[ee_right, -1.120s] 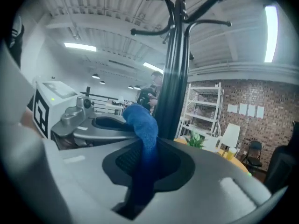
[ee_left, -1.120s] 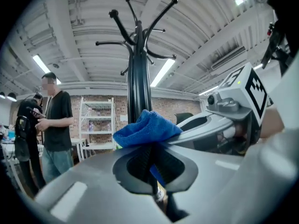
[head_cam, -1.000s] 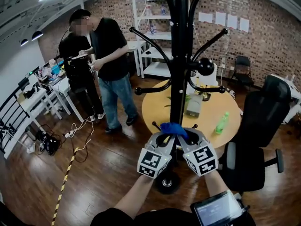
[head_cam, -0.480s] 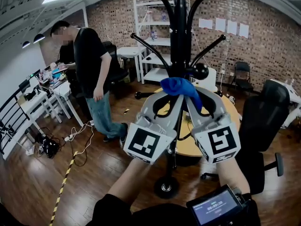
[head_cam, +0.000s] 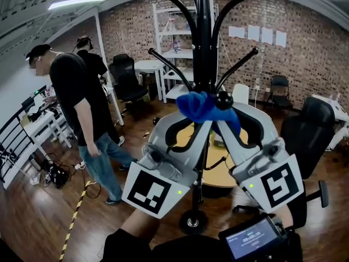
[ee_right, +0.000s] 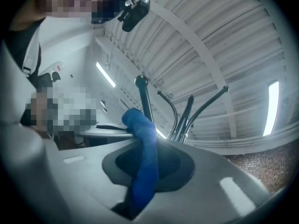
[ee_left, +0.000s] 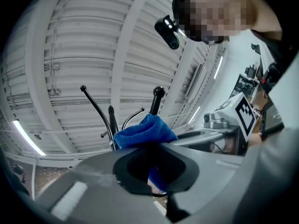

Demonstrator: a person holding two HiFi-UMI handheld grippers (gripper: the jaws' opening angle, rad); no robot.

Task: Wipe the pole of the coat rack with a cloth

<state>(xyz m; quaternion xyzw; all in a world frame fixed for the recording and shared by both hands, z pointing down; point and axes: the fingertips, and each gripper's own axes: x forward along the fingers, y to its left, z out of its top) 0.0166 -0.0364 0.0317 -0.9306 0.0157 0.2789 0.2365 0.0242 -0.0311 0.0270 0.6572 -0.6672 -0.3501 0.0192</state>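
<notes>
The black coat rack pole (head_cam: 203, 48) rises in the middle of the head view, its base (head_cam: 191, 221) on the wood floor. A blue cloth (head_cam: 206, 107) is bunched round the pole just under the lower hooks. My left gripper (head_cam: 185, 116) and right gripper (head_cam: 232, 119) meet there, each shut on the cloth from its own side. In the left gripper view the cloth (ee_left: 142, 132) sticks up from the jaws with the hooks (ee_left: 156, 97) above. The right gripper view has the cloth (ee_right: 145, 148) hanging as a strip through the jaws.
A person in a black shirt (head_cam: 82, 108) walks at the left, another person (head_cam: 90, 56) behind. A round wooden table (head_cam: 221, 171) stands behind the rack, a black office chair (head_cam: 311, 130) at right, white shelves (head_cam: 174, 42) at the back. Cables (head_cam: 60, 173) lie on the floor.
Both grippers have slid the cloth up the pole, from near the table's height to just under the hooks. The person in black has walked to the left.
</notes>
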